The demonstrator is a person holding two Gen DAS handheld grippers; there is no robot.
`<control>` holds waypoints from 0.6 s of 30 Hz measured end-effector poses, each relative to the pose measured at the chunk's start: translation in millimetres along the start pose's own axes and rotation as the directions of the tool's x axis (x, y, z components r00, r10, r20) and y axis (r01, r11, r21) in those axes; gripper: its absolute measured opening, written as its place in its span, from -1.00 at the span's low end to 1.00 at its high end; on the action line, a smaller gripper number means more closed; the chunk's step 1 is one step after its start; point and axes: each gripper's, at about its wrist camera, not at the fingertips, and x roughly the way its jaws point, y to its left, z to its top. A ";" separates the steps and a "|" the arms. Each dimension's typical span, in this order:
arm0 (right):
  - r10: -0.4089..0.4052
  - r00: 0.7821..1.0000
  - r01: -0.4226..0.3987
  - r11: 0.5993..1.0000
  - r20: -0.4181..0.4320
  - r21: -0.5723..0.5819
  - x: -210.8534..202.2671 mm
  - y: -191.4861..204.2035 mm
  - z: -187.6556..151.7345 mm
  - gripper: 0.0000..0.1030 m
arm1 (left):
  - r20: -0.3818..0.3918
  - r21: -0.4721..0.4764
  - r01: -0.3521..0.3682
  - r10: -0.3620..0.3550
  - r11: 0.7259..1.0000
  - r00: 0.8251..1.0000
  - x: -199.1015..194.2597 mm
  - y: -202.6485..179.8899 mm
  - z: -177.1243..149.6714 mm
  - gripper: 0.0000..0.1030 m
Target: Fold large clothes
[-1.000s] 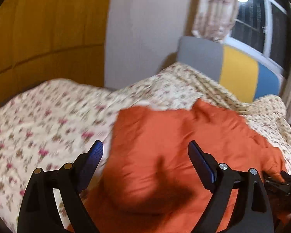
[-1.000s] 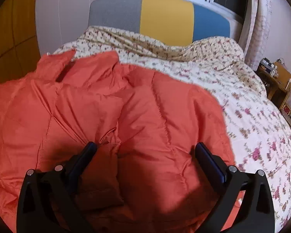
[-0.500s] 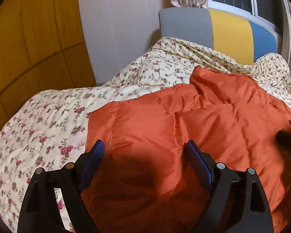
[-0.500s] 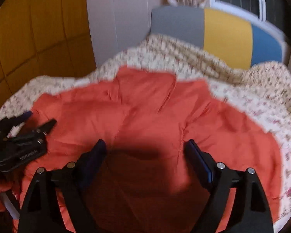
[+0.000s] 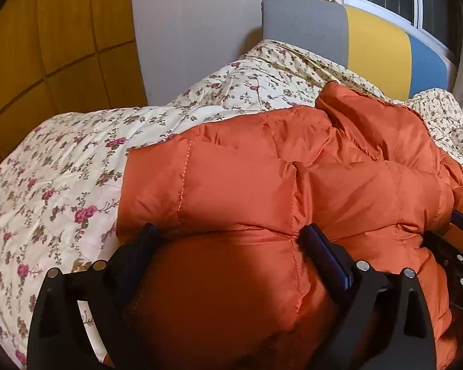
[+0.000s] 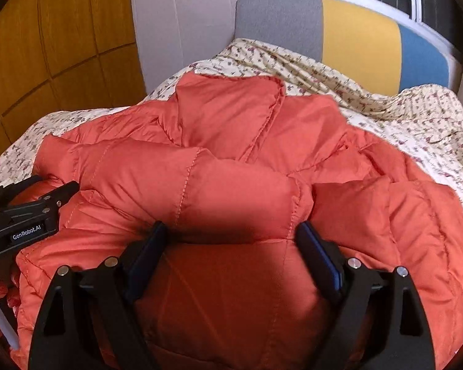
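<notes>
Pressing into the orange jacket (image 5: 262,185), both tongs (left (image 5: 228,240), right (image 6: 231,234)) gape wide.

orange jacket (image 6: 231,191) folded over itself, both grippers lowered onto it

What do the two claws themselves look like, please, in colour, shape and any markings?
The left claw and right claw match: black angular frames with silver round fasteners, each carrying two flat dark-blue fingers. Seen from the right wrist view, the left claw's body bears a white "GenRobot.AI" label. No cables or sleeves show.
</notes>
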 end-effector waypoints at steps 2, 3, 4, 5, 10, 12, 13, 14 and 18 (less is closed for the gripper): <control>-0.014 0.999 0.013 1.000 0.037 0.014 -13.2 -1.4 -3.1 0.69 | 0.000 -0.002 -0.005 0.005 1.000 1.000 -0.4 -0.2 -0.3 0.88; -0.003 0.999 0.001 0.999 0.051 0.039 -21.8 -4.9 -5.0 0.69 | 0.001 -0.003 -0.009 0.009 1.000 1.000 -0.5 0.2 -0.3 0.90; 0.012 0.998 -0.016 0.998 0.062 0.058 -28.0 -7.6 -6.5 0.67 | 0.001 -0.003 -0.011 0.011 1.000 1.000 -0.6 0.6 -0.2 0.90; 0.022 0.997 -0.028 0.996 0.074 0.088 -36.6 -14.1 -9.0 0.66 | 0.001 -0.003 -0.011 0.011 1.000 1.000 -0.6 0.8 -0.3 0.90; 0.014 1.000 -0.014 0.979 0.005 0.206 -27.6 -46.5 -17.6 0.67 | 0.001 -0.003 -0.012 0.012 1.000 1.000 -0.6 0.5 0.1 0.91; 0.013 0.999 -0.007 0.983 -0.031 0.185 -18.6 -44.6 -17.4 0.70 | 0.002 -0.003 -0.015 0.015 1.000 1.000 -0.7 0.4 0.2 0.93; -0.016 0.999 0.023 0.987 -0.042 0.158 -15.4 -39.3 -16.3 0.71 | 0.003 -0.003 -0.016 0.016 1.000 1.000 -0.3 0.5 0.5 0.93; -0.035 0.998 0.041 0.989 -0.047 0.142 -14.2 -36.0 -16.0 0.71 | 0.002 -0.001 -0.021 0.021 1.000 1.000 -0.7 0.2 0.4 0.93; -0.033 0.998 0.039 0.988 -0.046 0.149 -11.7 -38.1 -16.5 0.71 | 0.021 0.032 -0.074 0.073 0.997 0.997 -23.5 -8.2 -3.6 0.93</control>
